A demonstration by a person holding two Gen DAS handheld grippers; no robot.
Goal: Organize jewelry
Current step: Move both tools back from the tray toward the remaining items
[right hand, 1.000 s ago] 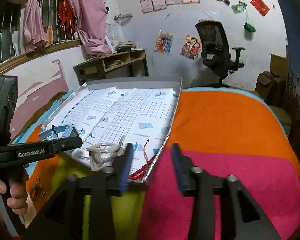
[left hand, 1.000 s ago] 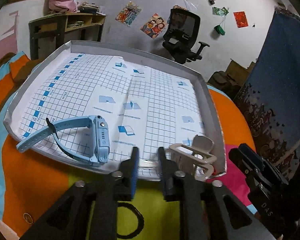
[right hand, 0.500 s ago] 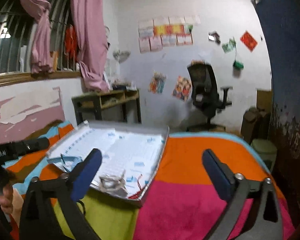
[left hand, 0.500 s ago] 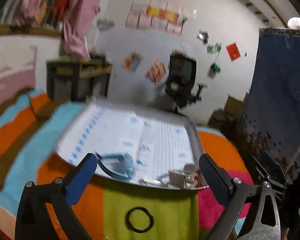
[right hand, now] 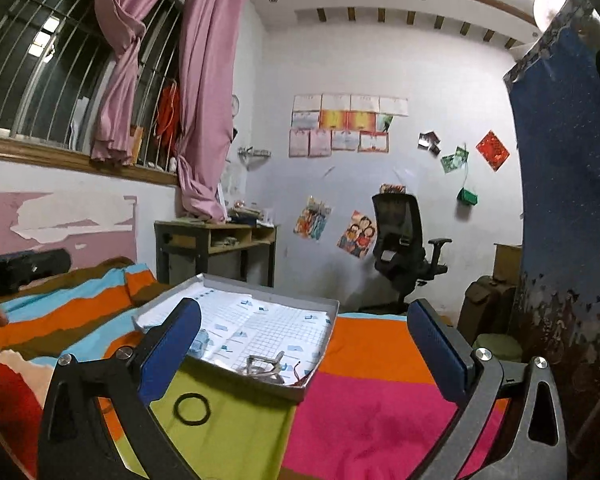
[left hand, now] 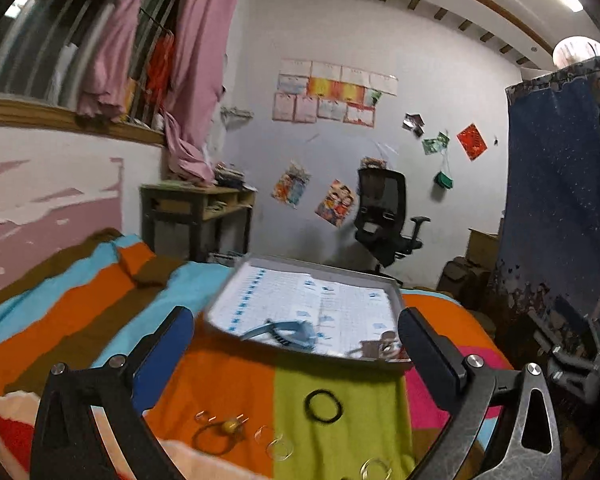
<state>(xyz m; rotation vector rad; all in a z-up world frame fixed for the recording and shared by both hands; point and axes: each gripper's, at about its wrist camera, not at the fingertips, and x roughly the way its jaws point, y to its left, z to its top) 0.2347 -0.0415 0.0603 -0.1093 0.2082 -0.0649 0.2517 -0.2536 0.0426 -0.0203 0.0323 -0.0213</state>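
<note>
On the lime stripe of the bedspread, just before the tray (left hand: 396, 300), lies a black ring band (left hand: 323, 406): light, thin, probably flexible, best pinched across its rim. Both the left hand-held gripper (left hand: 296, 354) and right hand-held gripper (right hand: 304, 348) gape wide, empty.

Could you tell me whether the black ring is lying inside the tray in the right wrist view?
No, the black ring lies on the green stripe of the blanket, outside the tray.
</note>
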